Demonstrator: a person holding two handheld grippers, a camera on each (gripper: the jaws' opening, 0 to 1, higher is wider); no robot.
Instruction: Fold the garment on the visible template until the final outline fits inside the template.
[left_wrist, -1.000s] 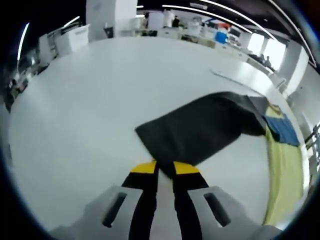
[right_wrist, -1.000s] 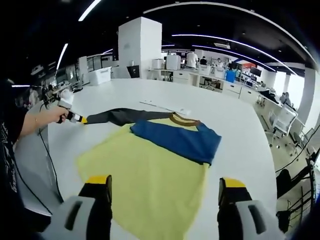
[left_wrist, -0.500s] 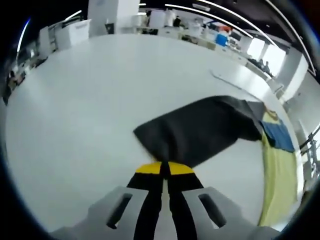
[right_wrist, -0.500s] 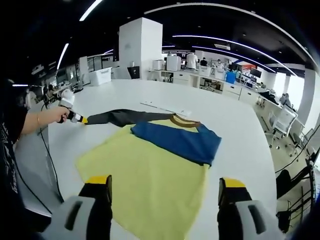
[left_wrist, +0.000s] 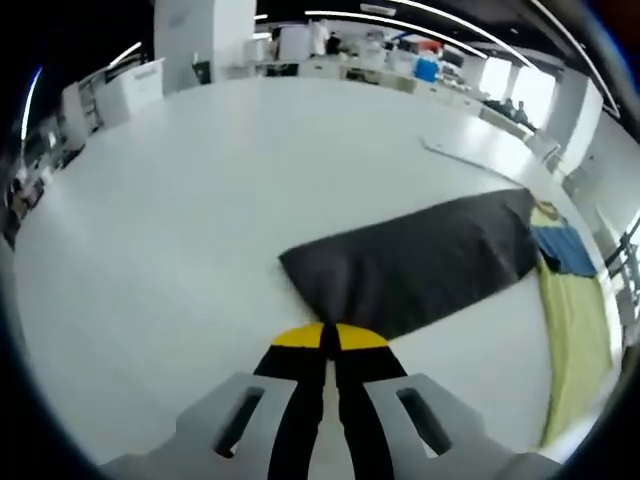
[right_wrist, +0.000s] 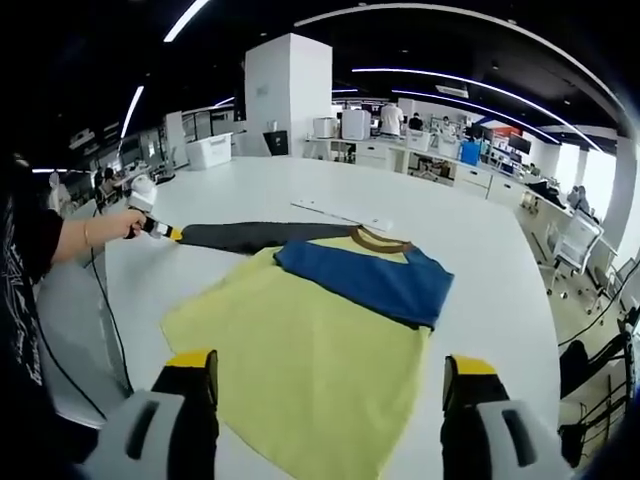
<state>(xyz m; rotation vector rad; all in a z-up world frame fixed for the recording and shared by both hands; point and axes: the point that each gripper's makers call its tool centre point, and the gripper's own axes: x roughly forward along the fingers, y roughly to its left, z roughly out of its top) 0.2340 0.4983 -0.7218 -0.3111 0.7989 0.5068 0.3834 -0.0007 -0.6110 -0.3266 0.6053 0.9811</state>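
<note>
A yellow shirt lies flat on the white table, with a brown collar at its far end. Its blue sleeve is folded across the chest. The dark grey sleeve is stretched out straight, away from the yellow body. My left gripper is shut on the cuff edge of that sleeve. In the right gripper view the dark grey sleeve runs left to the left gripper, held by a hand. My right gripper hovers open above the shirt's near hem, holding nothing.
A thin pale strip lies on the table beyond the collar, also seen as a pale strip in the left gripper view. A cable hangs off the table's left edge. Office desks and a white pillar stand far behind.
The left jaws, slightly apart around the cuff a second ago, have shut on it. The dark sleeve now lies straighter and flatter. The right gripper stays open over the hem.
</note>
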